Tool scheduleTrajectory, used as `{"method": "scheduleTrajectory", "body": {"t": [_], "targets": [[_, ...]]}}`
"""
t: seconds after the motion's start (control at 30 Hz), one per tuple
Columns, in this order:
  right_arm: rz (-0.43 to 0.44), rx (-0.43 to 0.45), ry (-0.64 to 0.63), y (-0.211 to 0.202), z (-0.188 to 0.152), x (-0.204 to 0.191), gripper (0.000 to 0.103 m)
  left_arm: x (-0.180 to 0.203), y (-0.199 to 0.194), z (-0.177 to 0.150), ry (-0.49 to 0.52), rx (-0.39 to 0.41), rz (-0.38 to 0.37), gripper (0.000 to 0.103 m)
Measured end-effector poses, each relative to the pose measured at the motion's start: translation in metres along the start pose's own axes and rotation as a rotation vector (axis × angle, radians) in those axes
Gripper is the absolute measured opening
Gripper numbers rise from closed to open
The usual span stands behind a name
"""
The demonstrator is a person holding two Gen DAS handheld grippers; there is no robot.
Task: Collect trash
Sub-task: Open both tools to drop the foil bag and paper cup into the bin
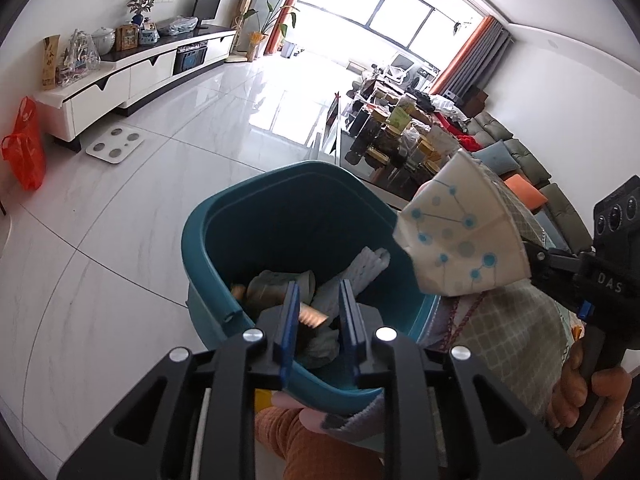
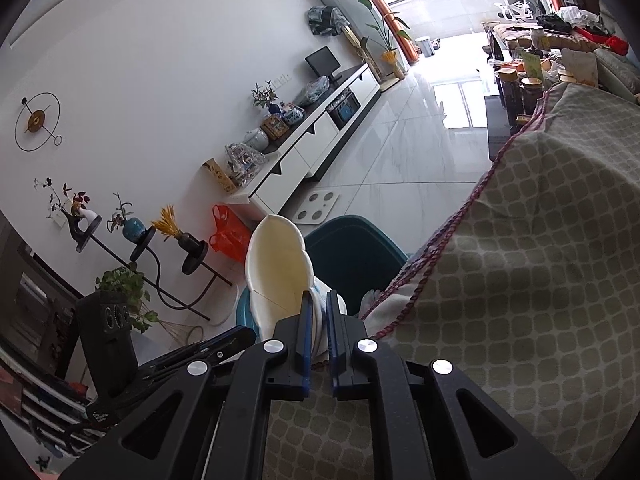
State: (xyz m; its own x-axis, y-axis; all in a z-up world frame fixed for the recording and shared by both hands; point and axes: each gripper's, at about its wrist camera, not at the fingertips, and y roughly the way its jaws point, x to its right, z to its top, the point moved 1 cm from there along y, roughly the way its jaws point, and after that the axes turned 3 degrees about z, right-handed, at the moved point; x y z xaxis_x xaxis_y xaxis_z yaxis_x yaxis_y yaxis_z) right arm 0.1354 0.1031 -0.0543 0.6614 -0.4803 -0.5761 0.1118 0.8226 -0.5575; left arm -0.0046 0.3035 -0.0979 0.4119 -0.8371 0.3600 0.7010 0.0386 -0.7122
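A teal trash bin (image 1: 224, 240) sits on the floor with crumpled paper and scraps (image 1: 360, 270) inside. My left gripper (image 1: 320, 300) hovers over the bin's near rim, jaws a little apart and empty. My right gripper (image 2: 319, 312) is shut on a crushed white paper cup (image 2: 276, 264) with blue dots. In the left wrist view the cup (image 1: 456, 236) hangs just right of the bin's rim, held by the right gripper (image 1: 536, 258). The bin (image 2: 352, 252) shows behind the cup in the right wrist view.
A checked cloth (image 2: 540, 260) covers furniture right of the bin. A white TV cabinet (image 1: 132, 76) lines the far wall, with a scale (image 1: 114, 146) and an orange bag (image 1: 26, 144) on the floor. A cluttered table (image 1: 404, 132) and sofa (image 1: 520, 164) stand right.
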Motion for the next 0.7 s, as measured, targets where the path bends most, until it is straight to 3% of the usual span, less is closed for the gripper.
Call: {"method": "scheduleTrajectory", "body": {"t": [0.1, 0.17, 0.4, 0.7], "targets": [[-0.005, -0.013, -0.003, 0.003, 0.0, 0.0, 0.018, 0.002, -0.003, 0.0, 0.004, 0.012, -0.01, 0.026], [-0.009, -0.012, -0.001, 0.003, 0.001, 0.001, 0.032, 0.005, -0.005, 0.0, 0.004, 0.018, -0.014, 0.034], [-0.007, -0.001, 0.005, -0.004, -0.002, 0.003, 0.034, 0.019, -0.013, -0.002, 0.036, 0.046, -0.044, 0.038], [-0.041, 0.056, -0.055, -0.044, -0.017, 0.0, 0.049, 0.05, -0.028, -0.007, 0.114, 0.088, -0.135, 0.05]]}}
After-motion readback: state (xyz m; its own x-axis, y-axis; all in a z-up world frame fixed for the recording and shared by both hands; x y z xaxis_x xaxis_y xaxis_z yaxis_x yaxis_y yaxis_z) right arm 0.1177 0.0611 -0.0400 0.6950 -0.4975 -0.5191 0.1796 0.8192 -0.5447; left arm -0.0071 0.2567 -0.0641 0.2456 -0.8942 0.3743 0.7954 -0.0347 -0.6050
